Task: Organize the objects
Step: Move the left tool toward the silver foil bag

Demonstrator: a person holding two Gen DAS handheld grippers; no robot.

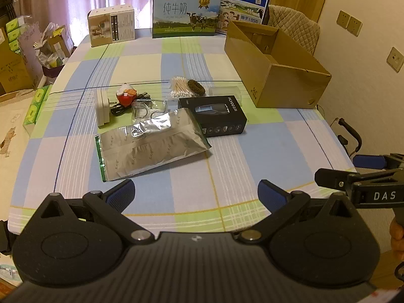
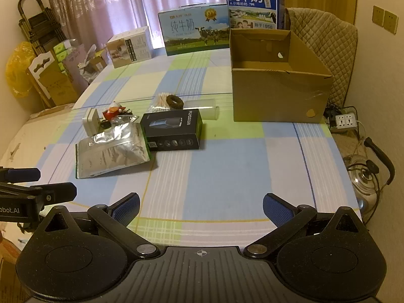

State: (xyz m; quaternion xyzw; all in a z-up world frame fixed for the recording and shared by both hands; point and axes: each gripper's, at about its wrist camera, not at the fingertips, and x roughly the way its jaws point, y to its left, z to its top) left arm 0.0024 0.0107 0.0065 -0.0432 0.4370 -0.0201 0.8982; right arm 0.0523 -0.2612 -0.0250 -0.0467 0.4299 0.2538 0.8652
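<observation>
Both grippers hover above the near edge of the checked tablecloth [image 1: 227,136], each empty with its blue-padded fingers spread wide. Left gripper [image 1: 196,192]: directly ahead of its fingers, closest to them, lies the silver foil pouch [image 1: 149,144], flat on the cloth. Touching the pouch's far right corner is the black shaver box [image 1: 214,116], lying on its side. Beyond the pouch, ahead and slightly left of the fingers, a cluster of small items sits close together: a white plug adapter [image 1: 103,107], a red round figurine [image 1: 125,96], a black cable [image 1: 118,109] and a clear plastic packet [image 1: 149,107]. Behind the shaver box are a bundle of cotton swabs [image 1: 178,87], a dark braided ring [image 1: 196,87] just beside it, and a clear plastic tube [image 1: 226,93] lying on its side. Ahead and to the right of the fingers stands the open cardboard box [image 1: 290,85], well apart from the cluster; what it holds cannot be told. Right gripper [image 2: 201,207]: the same pouch [image 2: 113,149] and shaver box [image 2: 173,132] lie ahead and left of its fingers, the cardboard box [image 2: 277,96] ahead and right. At the table's far edge stand a small printed carton [image 1: 112,24] and two milk cartons [image 1: 185,14], upright. The right gripper's tips show at the right margin of the left wrist view.
</observation>
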